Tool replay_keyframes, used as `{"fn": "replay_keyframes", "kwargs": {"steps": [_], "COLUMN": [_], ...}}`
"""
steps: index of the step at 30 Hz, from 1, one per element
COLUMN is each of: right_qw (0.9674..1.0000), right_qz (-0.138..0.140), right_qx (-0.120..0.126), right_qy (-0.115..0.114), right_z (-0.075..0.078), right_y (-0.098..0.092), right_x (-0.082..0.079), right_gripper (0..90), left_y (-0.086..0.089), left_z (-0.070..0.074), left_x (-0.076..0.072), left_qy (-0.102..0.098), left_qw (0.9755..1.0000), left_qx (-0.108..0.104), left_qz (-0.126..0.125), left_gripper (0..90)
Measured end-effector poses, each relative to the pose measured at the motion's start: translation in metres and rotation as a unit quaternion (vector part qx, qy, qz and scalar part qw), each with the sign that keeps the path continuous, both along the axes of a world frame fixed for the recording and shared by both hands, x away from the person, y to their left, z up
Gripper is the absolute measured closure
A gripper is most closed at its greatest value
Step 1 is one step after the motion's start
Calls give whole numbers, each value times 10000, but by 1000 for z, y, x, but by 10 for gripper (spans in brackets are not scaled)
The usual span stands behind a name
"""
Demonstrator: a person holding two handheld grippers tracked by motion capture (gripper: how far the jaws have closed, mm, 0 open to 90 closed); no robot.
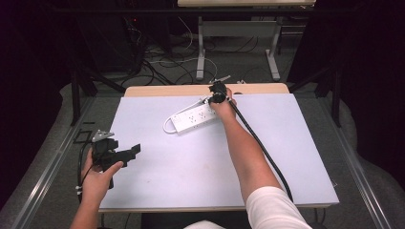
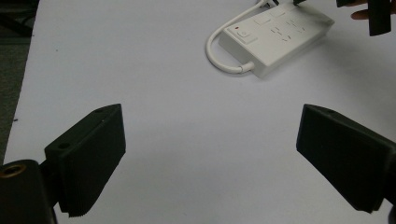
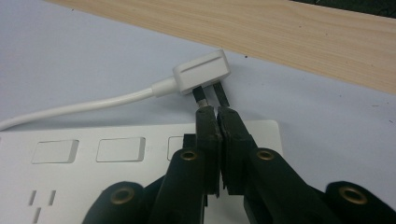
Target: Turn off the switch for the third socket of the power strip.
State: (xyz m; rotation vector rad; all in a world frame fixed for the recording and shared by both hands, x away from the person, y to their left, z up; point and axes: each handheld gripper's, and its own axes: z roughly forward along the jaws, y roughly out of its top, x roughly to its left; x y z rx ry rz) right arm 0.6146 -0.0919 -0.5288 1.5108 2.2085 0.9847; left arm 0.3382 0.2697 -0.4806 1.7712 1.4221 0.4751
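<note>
The white power strip (image 1: 195, 117) lay near the far edge of the pale table mat (image 1: 157, 181), its cord looping round to a flat white plug (image 3: 201, 73) that rested on the mat just past the strip's end, prongs pointing back toward the strip. The right gripper (image 3: 217, 112) was stretched out over that end with its jaws together, the tips right at the plug's prongs; whether they actually pinched a prong or only touched it I could not tell from that angle. The left gripper (image 1: 125, 153) hung well apart from the strip, near the mat's left side, jaws wide apart and empty.

To my eye the step in hand was getting hold of the plug, and a grip on a thin metal prong looked likely to slip or twist. Opening up and closing across the plug's flat body would have served better, with the left gripper brought over to steady the strip.
</note>
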Motion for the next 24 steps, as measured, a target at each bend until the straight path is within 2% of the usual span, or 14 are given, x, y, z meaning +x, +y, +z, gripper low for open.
{"fn": "replay_keyframes", "kwargs": {"steps": [6,15,16,18,20,21,24], "right_qw": [10000,10000,9999,9996,10000,10000,10000], "right_qz": [-37,-51,-58,-67,-50,-66,-61], "right_qx": [62,6,124,-185,43,-32,-30], "right_qy": [-1,-5,-104,194,-48,-11,-18], "right_z": [-1,-1,-3,1,-3,-2,-3], "right_y": [0,0,0,0,1,0,1], "right_x": [1,0,1,-1,0,0,0], "right_gripper": [888,900,900,900,900,900,900], "left_y": [0,0,0,0,0,0,-1], "left_z": [0,0,0,1,0,0,0], "left_x": [0,0,0,0,0,0,0], "left_qy": [12,-4,-1,12,2,-7,-9], "left_qw": [10000,10000,10000,10000,10000,10000,10000], "left_qx": [13,6,10,20,14,9,4], "left_qz": [-11,-6,-3,-12,-9,-6,-6], "left_gripper": [82,83,83,83,83,83,83]}}
